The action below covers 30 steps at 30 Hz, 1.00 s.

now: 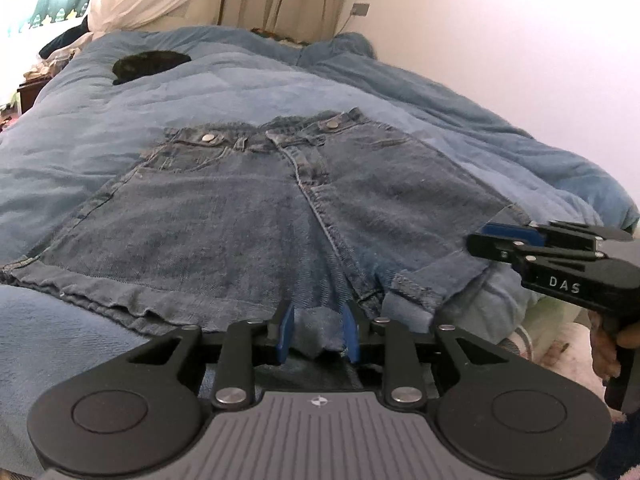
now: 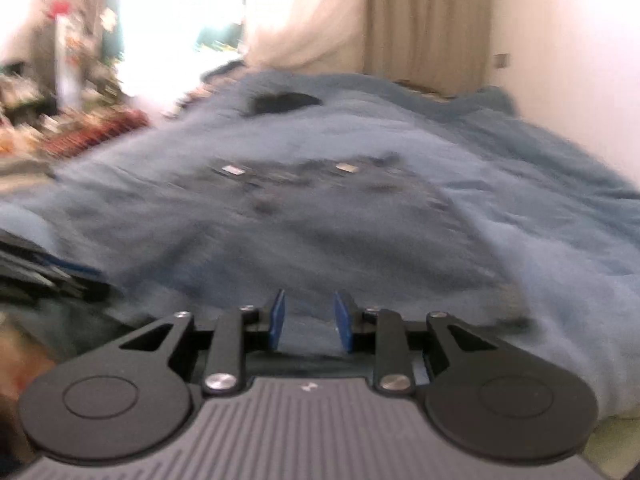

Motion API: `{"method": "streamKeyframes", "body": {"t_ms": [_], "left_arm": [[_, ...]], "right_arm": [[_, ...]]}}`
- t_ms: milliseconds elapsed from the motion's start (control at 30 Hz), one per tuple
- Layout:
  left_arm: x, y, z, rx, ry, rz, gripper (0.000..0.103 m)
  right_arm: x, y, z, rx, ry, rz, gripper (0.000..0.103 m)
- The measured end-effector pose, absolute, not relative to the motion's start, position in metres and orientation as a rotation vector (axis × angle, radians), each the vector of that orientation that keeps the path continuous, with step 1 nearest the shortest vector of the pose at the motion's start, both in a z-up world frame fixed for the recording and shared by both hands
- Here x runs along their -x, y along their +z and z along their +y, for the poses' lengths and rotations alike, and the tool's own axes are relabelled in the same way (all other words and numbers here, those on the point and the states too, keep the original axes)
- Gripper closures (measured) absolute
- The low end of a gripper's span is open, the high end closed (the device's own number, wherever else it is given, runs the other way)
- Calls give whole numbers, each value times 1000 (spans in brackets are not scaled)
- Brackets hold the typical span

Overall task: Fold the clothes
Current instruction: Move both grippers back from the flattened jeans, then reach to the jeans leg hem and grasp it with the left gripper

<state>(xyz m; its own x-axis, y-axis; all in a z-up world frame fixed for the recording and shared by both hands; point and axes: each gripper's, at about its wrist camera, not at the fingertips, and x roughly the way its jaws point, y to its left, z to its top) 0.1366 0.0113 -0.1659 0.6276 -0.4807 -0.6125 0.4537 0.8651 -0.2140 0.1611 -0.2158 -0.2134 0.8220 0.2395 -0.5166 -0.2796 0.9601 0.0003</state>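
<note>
Only left wrist view sharp: denim shorts (image 1: 256,216) hem between parted left jaws; right jaws parted, empty

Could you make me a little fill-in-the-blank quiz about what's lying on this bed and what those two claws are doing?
1. The denim shorts lie spread on a ____ blanket.
2. Each back pocket flap is fastened with a metal ____.
3. In the left wrist view, the shorts' near hem sits between the blue pads of the ____ claw.
4. Far up the bed lies a small ____ item; the right claw hovers beside the shorts.

Missing words: blue; button; left; black
</note>
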Motion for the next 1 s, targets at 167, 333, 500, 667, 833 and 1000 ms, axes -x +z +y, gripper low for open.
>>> {"method": "streamKeyframes", "body": {"t_ms": [167, 333, 500, 667, 833, 1000], "left_arm": [[-137, -170, 12, 54, -527, 739, 74], [-137, -177, 16, 82, -529, 770, 73], [-134, -176, 16, 77, -533, 761, 72], [-130, -169, 37, 145, -509, 756, 72], [-126, -159, 76, 237, -422, 726, 68], [-139, -154, 128, 335, -242, 674, 63]], "right_arm": [[-174, -223, -178, 95, 380, 583, 74], [-157, -255, -157, 218, 392, 666, 85], [-143, -256, -160, 229, 399, 667, 85], [-145, -241, -179, 126, 416, 656, 83], [-140, -224, -189, 112, 394, 609, 77], [-147, -219, -193, 95, 374, 595, 74]]}}
